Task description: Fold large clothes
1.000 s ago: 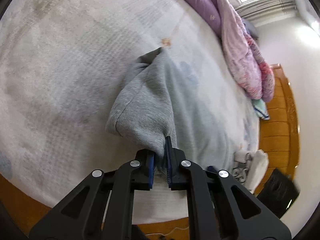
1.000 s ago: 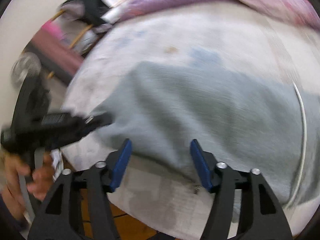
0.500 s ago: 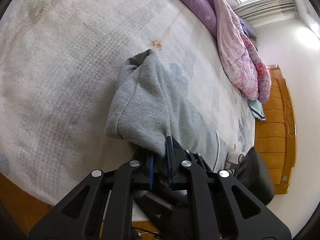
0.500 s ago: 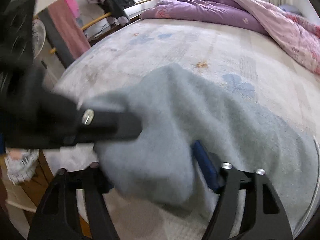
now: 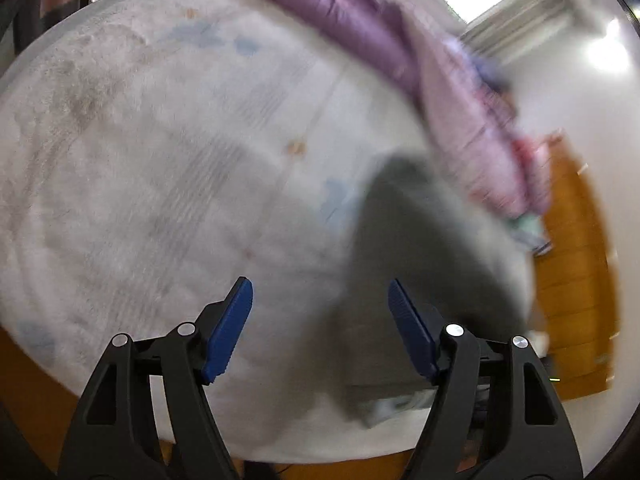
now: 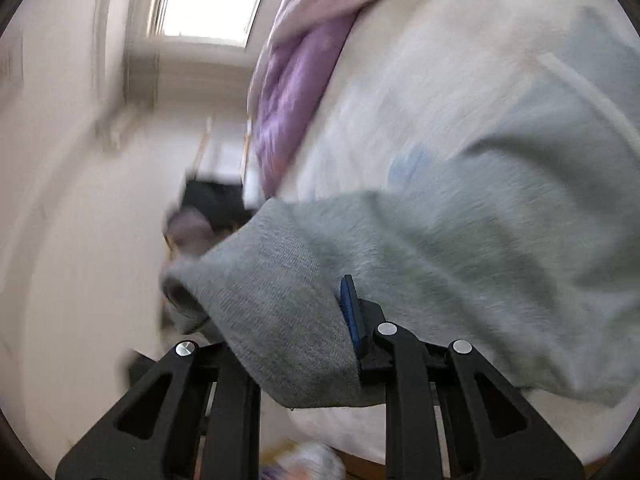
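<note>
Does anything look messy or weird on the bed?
The grey garment is bunched, not flat: the right hand-held gripper pinches a fold. A purple quilt lies heaped along the bed's far edge.

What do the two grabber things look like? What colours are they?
Both look alike. The left gripper and the right gripper have black plastic jaws with long slot-shaped cut-outs, round silver screws at the joints, and dark blue ridged pads on the inner faces. No cables, labels or sleeves show.

The left gripper (image 5: 320, 326) hangs with its jaws spread wide, nothing between them; the right gripper (image 6: 312, 328) is clamped on grey cloth (image 6: 288, 300).
</note>
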`<state>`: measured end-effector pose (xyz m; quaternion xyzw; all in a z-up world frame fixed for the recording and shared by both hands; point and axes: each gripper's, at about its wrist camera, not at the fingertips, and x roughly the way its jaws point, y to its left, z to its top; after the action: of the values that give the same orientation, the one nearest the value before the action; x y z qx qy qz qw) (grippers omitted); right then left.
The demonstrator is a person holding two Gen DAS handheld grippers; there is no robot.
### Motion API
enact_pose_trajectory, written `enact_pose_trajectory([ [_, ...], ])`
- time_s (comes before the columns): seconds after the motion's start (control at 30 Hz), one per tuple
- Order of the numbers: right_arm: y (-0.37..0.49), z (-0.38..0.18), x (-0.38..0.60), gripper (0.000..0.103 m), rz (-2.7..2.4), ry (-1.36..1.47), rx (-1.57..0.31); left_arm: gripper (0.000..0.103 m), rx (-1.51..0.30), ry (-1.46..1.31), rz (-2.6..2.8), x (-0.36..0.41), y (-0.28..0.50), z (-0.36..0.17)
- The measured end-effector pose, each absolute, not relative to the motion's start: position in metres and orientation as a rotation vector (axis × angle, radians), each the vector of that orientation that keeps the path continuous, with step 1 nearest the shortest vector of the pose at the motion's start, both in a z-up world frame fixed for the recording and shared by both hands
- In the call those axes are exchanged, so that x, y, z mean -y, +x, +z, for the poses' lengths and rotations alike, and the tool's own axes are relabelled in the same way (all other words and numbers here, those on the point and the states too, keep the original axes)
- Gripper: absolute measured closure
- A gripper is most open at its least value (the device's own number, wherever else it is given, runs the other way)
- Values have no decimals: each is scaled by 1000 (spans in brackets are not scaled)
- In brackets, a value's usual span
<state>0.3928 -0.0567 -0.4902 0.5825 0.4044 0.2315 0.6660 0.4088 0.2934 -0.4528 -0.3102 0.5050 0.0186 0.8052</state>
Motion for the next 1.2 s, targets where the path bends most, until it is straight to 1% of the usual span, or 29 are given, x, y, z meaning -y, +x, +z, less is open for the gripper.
enact_pose_trajectory([
  [0.1,374,-506,100,86,408,1503,-847,31,-1147,-577,-19,-250,425,-471],
  [0.23,350,-540,143,86,226,1664,-821,31,-1231,-539,-116,-190,445,-494],
  [0.4,322,-584,172,86,2,1785,-861,31,-1251,-471,-208,-135,464,-504],
  [0.5,317,-608,186,82,-48,1803,-924,31,-1297,-372,-200,-110,476,-515],
  [0.53,319,-608,191,80,-56,1795,-951,27,-1309,-337,-200,-101,480,-522],
  [0.57,322,-604,196,80,-40,1771,-977,27,-1310,-326,-198,-98,480,-526],
  [0.6,325,-595,202,73,-30,1714,-1022,27,-1323,-314,-182,-94,483,-530],
  [0.63,331,-584,204,65,-11,1639,-1076,27,-1324,-306,-163,-92,485,-530],
  [0.67,335,-572,207,62,7,1571,-1111,26,-1323,-301,-157,-92,485,-529],
  [0.7,338,-554,212,60,30,1451,-1160,25,-1322,-306,-154,-93,486,-530],
  [0.77,340,-527,220,60,55,1269,-1219,24,-1331,-323,-149,-96,487,-532],
  [0.8,342,-512,223,60,85,1185,-1209,24,-1338,-348,-146,-101,487,-532],
  [0.87,351,-481,224,67,157,1046,-1148,24,-1338,-371,-143,-108,483,-530],
  [0.9,356,-470,223,74,195,1003,-1115,23,-1339,-370,-138,-108,482,-527],
  [0.97,381,-445,212,79,283,860,-1050,25,-1343,-360,-108,-112,478,-524],
  [1.0,397,-441,204,83,290,774,-1040,25,-1345,-377,-107,-114,475,-523],
  [1.07,424,-456,193,84,267,684,-1067,24,-1346,-401,-102,-117,471,-522],
  [1.1,439,-476,187,87,229,628,-1125,24,-1340,-413,-109,-118,469,-519],
  [1.13,448,-499,180,89,232,633,-1183,24,-1333,-432,-120,-120,467,-518],
  [1.2,462,-549,173,90,263,805,-1325,24,-1327,-497,-153,-123,463,-518],
])
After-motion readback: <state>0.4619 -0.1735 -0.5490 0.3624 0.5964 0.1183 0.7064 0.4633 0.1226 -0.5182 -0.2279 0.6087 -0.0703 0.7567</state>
